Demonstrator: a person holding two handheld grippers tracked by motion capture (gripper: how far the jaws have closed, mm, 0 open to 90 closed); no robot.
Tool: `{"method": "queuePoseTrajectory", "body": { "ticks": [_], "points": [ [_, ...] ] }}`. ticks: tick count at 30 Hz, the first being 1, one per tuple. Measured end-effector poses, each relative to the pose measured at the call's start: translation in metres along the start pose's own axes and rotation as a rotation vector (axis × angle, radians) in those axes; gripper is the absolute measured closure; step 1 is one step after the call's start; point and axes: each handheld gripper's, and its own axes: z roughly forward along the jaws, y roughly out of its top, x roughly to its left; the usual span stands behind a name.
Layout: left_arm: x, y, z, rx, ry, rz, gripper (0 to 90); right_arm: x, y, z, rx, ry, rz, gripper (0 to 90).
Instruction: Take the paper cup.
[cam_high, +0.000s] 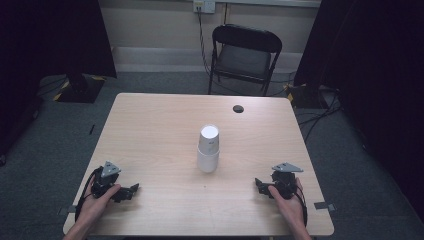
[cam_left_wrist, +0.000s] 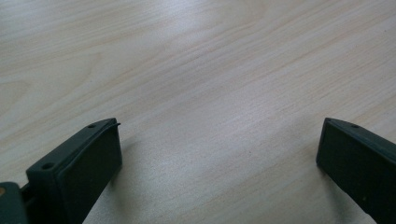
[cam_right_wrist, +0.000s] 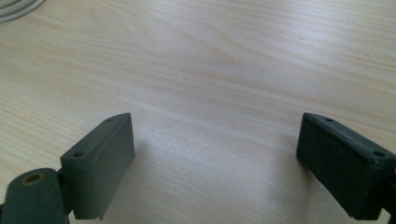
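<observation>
White cups (cam_high: 208, 149) mid-table | left tool (cam_high: 131, 190), right tool (cam_high: 260, 185) apart, open

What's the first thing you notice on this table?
The white cups, stacked upside down in the middle of the wooden table. Next, the left gripper and the right gripper, each held near the table's front edge with jaws wide open. A black chair stands behind.

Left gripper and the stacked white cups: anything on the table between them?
No. In the high view, only bare wooden table lies between the left gripper and the stacked white cups.
</observation>
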Motion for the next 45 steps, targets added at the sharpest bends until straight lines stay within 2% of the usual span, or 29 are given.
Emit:
{"method": "queuePoseTrajectory", "body": {
  "ticks": [8, 14, 20, 21, 25, 34, 45],
  "points": [
    [0.000, 0.000, 0.000, 0.001, 0.000, -0.001, 0.0, 0.000, 0.000, -0.001, 0.000, 0.000, 0.001, 11.6],
    [0.000, 0.000, 0.000, 0.000, 0.000, -0.001, 0.0, 0.004, 0.004, -0.003, 0.000, 0.034, -0.012, 15.6],
    [0.000, 0.000, 0.000, 0.000, 0.000, -0.001, 0.0, 0.015, 0.016, -0.012, -0.061, 0.090, -0.019, 19.7],
    [0.000, 0.000, 0.000, 0.001, 0.000, 0.001, 0.0, 0.019, 0.021, -0.015, -0.067, 0.115, -0.028, 20.5],
    [0.000, 0.000, 0.000, 0.000, 0.000, 0.000, 0.0, 0.023, 0.033, -0.021, -0.107, 0.142, -0.029, 22.7],
    [0.000, 0.000, 0.000, 0.000, -0.001, 0.001, 0.0, 0.039, 0.057, -0.032, -0.183, 0.224, -0.044, 23.4],
    [0.000, 0.000, -0.001, 0.002, 0.004, 0.001, 0.1, 0.067, 0.091, -0.040, -0.242, 0.296, -0.109, 20.6]
  ]
}}
